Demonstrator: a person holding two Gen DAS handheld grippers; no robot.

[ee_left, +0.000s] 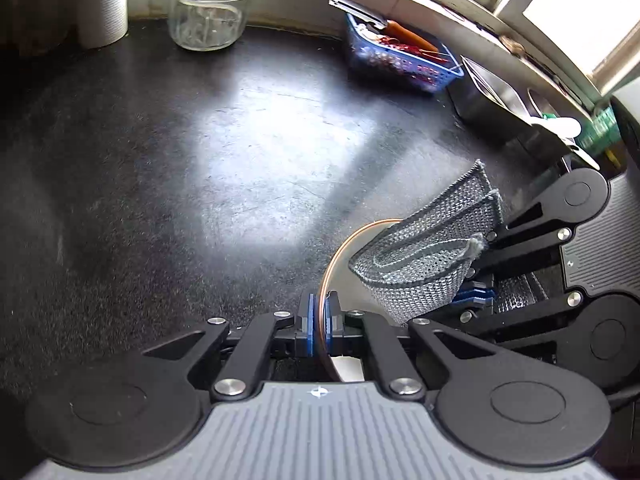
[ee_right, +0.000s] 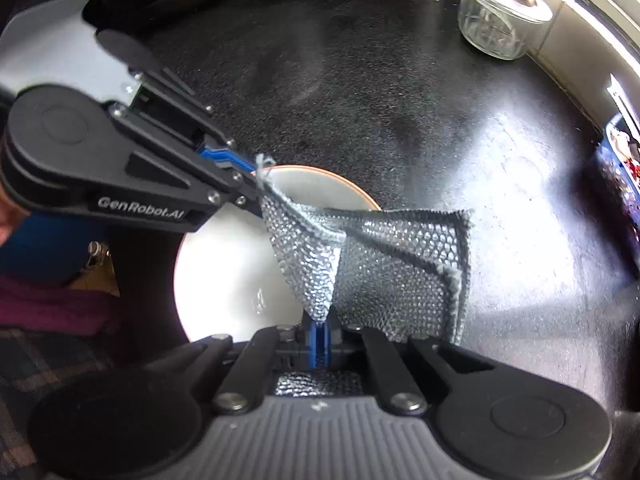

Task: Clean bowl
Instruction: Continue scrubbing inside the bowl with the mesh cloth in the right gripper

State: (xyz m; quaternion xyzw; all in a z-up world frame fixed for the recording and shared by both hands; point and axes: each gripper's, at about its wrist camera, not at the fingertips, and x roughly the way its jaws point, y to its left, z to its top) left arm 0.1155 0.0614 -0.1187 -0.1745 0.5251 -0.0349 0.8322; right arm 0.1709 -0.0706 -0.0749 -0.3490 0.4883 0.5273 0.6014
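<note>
A white bowl (ee_right: 224,276) with a copper-coloured rim is held above the dark counter. My left gripper (ee_left: 320,316) is shut on the bowl's rim (ee_left: 334,264); it also shows in the right wrist view (ee_right: 250,174) at the bowl's far edge. My right gripper (ee_right: 319,330) is shut on a grey mesh scrubbing cloth (ee_right: 400,272), which drapes over the bowl's right rim and partly hangs outside it. In the left wrist view the cloth (ee_left: 424,252) covers the bowl's right side, with my right gripper (ee_left: 474,294) behind it.
A dark counter (ee_left: 240,152) spreads ahead. A lidded glass jar (ee_left: 208,12) and a paper roll (ee_left: 106,4) stand at the back. A blue basket (ee_left: 400,60) of utensils and a steel sink (ee_left: 492,96) lie to the right under the window.
</note>
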